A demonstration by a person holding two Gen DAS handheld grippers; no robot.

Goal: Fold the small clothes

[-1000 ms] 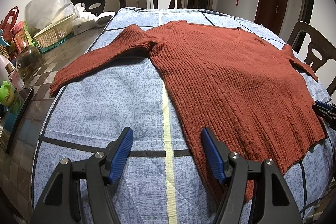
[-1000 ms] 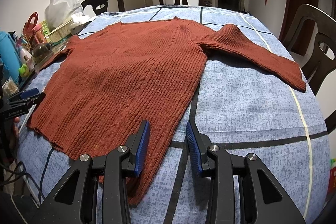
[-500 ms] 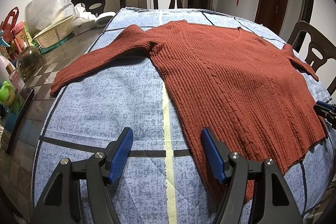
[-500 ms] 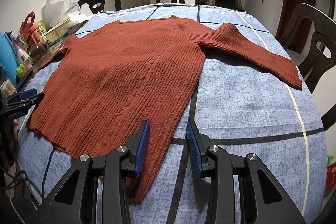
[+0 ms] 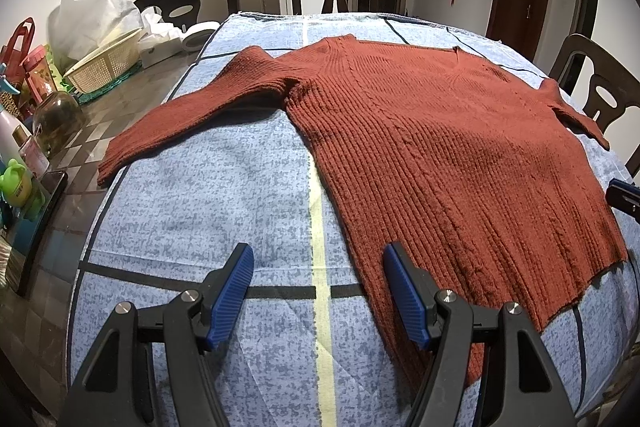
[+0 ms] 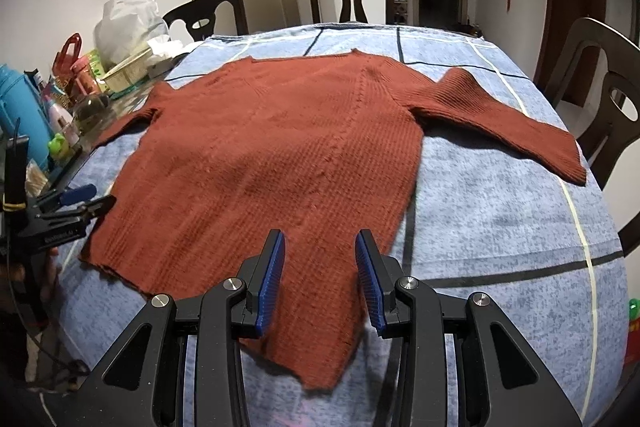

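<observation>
Sweater (image 5: 432, 155) is spread flat on the table (image 5: 224, 203), sleeves out, nothing folded yet. Both the left gripper (image 5: 318, 293) and the right gripper (image 6: 320, 281) are held released over the sweater's hem; each hem corner should be pinched through both layers. Since the earlier frame, the right gripper has been shifted further over the hem.

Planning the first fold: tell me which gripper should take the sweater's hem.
Right. The right gripper hangs open directly over the sweater hem; the left gripper is open mostly over bare blue cloth.
</observation>
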